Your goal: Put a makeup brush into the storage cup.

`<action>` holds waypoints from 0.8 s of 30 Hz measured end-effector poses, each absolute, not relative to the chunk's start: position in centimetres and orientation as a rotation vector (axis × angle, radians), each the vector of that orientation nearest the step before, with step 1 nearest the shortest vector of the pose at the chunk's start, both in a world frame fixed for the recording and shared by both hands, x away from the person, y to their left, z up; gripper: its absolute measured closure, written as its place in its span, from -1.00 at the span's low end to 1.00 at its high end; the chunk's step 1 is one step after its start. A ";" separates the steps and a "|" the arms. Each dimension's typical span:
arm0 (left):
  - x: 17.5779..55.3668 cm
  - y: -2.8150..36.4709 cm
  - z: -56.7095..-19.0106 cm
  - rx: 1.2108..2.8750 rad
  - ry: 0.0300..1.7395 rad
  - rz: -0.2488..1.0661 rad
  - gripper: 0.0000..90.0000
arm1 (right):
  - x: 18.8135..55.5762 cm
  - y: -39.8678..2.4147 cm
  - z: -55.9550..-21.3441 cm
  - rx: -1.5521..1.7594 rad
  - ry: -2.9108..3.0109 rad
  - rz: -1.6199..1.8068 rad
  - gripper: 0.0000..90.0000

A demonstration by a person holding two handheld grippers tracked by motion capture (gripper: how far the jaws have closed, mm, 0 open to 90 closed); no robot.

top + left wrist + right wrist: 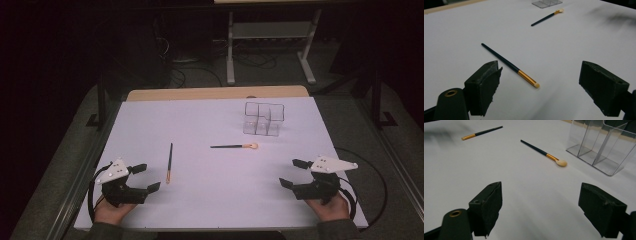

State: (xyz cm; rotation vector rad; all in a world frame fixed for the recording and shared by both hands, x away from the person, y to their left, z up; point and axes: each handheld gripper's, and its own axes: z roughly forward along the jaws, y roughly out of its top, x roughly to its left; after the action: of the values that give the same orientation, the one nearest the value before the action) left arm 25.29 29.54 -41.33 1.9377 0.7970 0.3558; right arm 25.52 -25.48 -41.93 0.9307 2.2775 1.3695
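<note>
High view: dim room, dark beyond the table (210, 115), whose white top is evenly lit; corners vignetted. Both gripper views: soft focus, slight grain. A smeared grey patch, possibly motion blur, lies near the table's far edge. No glare; shadows faint.

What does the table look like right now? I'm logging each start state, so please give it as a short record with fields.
Surface: white table
Near brush: left brush, lying flat, tip toward the person, just ahead of the left gripper
Far brush: middle brush, lying flat, pale tip pointing right, in front of the organizer
Container: clear organizer with compartments, upright, nothing visible inside
Left gripper: open, holding nothing
Right gripper: open, holding nothing
</note>
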 end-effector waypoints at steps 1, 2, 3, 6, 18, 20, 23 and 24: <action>25.4 29.6 -41.3 1.943 0.800 0.356 -0.64 | 25.6 -25.5 -42.0 0.929 2.277 1.377 -0.60; 25.4 29.7 -41.3 1.946 0.804 0.357 -0.64 | 25.6 -25.4 -42.1 0.925 2.280 1.372 -0.60; 25.5 29.7 -41.3 1.944 0.800 0.358 -0.64 | 25.6 -25.4 -42.1 0.927 2.282 1.361 -0.60; 25.4 29.8 -41.3 1.943 0.809 0.357 -0.64 | 25.9 -25.4 -42.2 0.930 2.288 1.363 -0.61; 25.4 29.7 -41.2 1.944 0.812 0.348 -0.63 | 26.0 -25.1 -42.3 0.926 2.301 1.337 -0.62; 25.4 29.7 -41.2 1.951 0.812 0.348 -0.62 | 26.0 -25.2 -42.3 0.924 2.299 1.338 -0.62; 25.4 29.6 -41.2 1.941 0.822 0.348 -0.62 | 25.8 -25.2 -42.3 0.930 2.296 1.336 -0.62; 25.4 29.5 -41.2 1.939 0.825 0.348 -0.62 | 25.8 -25.2 -42.3 0.930 2.295 1.333 -0.62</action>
State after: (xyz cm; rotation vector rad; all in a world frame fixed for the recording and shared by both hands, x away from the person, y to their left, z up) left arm 25.42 29.53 -41.21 1.9389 0.8247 0.3481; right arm 25.80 -25.18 -42.29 0.9301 2.2951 1.3333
